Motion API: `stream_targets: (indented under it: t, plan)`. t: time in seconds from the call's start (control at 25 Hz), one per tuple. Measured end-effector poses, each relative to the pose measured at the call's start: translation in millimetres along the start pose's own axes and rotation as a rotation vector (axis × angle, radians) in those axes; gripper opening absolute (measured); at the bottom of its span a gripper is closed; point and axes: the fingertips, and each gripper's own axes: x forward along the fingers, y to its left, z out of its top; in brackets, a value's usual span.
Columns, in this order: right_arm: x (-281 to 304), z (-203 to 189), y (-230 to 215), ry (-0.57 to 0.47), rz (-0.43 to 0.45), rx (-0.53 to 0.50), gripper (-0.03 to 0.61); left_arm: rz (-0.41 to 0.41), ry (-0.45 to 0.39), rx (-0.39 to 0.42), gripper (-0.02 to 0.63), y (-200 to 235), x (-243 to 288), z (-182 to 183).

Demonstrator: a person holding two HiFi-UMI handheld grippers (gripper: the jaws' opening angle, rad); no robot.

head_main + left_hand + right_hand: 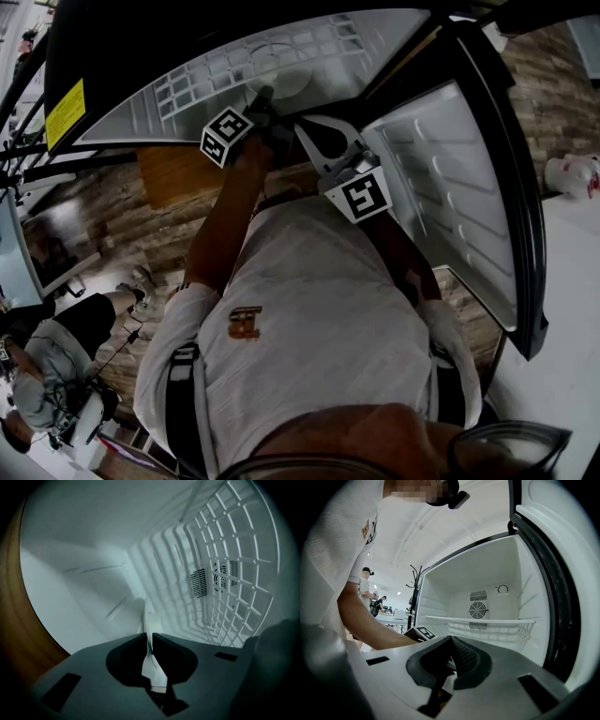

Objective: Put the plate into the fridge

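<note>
The white plate (pixel 149 620) is seen edge-on between the jaws of my left gripper (pixel 151 639), which is shut on its rim. In the head view the plate (pixel 281 80) is inside the open fridge, over the white wire shelf (pixel 187 89), with the left gripper (pixel 265 97) reaching in. My right gripper (pixel 451 640) is shut with nothing in it. It hangs just outside the fridge opening, to the right of the left one (pixel 305 127). The left gripper's marker cube (pixel 420 632) shows in the right gripper view.
The fridge door (pixel 450 187) stands open at the right. Inside are white walls, a wire shelf (pixel 480 619) and a fan grille (pixel 478 610). A wooden panel (pixel 18 634) borders the fridge at the left. Other people (pixel 42 370) are in the room behind.
</note>
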Motion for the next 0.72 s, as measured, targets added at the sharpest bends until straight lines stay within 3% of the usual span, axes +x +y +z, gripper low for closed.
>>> stream_targets:
  t: [0.4,0.72]
  plan:
    - [2.0,-0.5,1.2,-0.008,0.007,0.001,0.032,0.008,0.046,0.068,0.043,-1.3,-2.4,-0.2]
    - [3.7,-0.8,2.0,-0.008,0.012,0.003,0.032,0.01,0.084,0.087,0.135,1.1,-5.4,-2.6]
